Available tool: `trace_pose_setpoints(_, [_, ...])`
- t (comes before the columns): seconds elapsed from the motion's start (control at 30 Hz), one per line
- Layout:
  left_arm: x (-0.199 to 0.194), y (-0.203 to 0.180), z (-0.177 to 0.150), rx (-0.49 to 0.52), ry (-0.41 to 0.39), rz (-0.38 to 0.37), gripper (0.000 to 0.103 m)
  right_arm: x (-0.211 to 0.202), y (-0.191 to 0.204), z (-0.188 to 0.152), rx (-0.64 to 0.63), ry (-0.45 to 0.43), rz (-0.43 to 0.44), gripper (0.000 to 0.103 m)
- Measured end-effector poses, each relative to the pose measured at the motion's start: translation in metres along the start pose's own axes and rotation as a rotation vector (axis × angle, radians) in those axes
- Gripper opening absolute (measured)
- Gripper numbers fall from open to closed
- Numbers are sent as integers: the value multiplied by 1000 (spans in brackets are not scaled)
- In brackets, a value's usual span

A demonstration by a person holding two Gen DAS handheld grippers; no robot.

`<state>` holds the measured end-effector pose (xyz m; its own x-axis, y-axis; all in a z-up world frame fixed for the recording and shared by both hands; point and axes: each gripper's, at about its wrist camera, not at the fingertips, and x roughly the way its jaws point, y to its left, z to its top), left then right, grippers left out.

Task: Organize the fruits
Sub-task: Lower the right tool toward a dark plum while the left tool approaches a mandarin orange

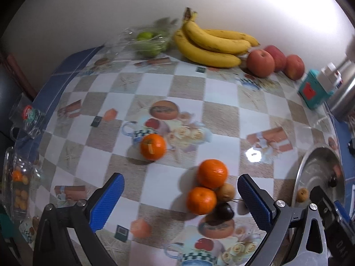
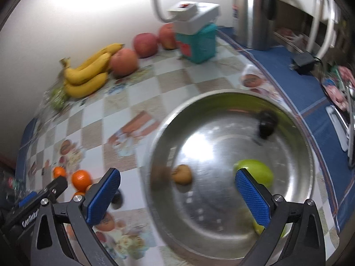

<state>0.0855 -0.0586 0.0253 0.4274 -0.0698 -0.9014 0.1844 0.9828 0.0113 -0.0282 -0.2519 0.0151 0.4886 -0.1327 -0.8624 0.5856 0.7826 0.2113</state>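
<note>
Right wrist: tongs (image 2: 177, 196) agape over bowl (image 2: 221, 115).

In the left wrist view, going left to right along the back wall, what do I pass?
Clear bag of green fruit → yellow banana bunch → three red apples → teal box → shiny steel flask.

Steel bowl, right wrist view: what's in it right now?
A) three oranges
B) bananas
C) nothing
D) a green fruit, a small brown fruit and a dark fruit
D: the steel bowl holds a green fruit, a small brown fruit and a dark fruit; the oranges lie on the table to its left and the bananas lie by the wall.
</note>
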Motion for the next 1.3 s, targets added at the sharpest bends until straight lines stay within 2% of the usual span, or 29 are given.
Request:
trace_pose_setpoints(0.1, [-1, 19, 2, -36, 4, 3, 103, -1, 17, -1, -49, 2, 20, 103])
trace_pose_setpoints(0.27, [-7, 53, 7, -103, -29, 90, 103, -1, 42, -5, -97, 24, 118, 103])
trace_pose_setpoints(0.47, [-11, 87, 9, -222, -38, 94, 103, 0, 69, -11, -175, 30, 173, 103])
trace_pose_setpoints(0.6, [-8, 89, 10, -233, -34, 83, 103, 4, 77, -13, -183, 52, 235, 103])
trace_pose_setpoints(0.8, [-1, 78, 9, -209, -17, 41, 103, 11, 84, -18, -224, 79, 229, 103])
trace_pose_setpoints(1.13, [8, 66, 7, -195, -28, 16, 103, 22, 76, -19, -174, 102, 242, 103])
trace_pose_setpoints(1.2, [12, 63, 6, -190, -11, 1, 103, 23, 77, -19, -172, 109, 251, 103])
trace_pose_setpoints(1.3, [17, 59, 4, -190, 22, -68, 103, 24, 81, -20, -197, 105, 232, 103])
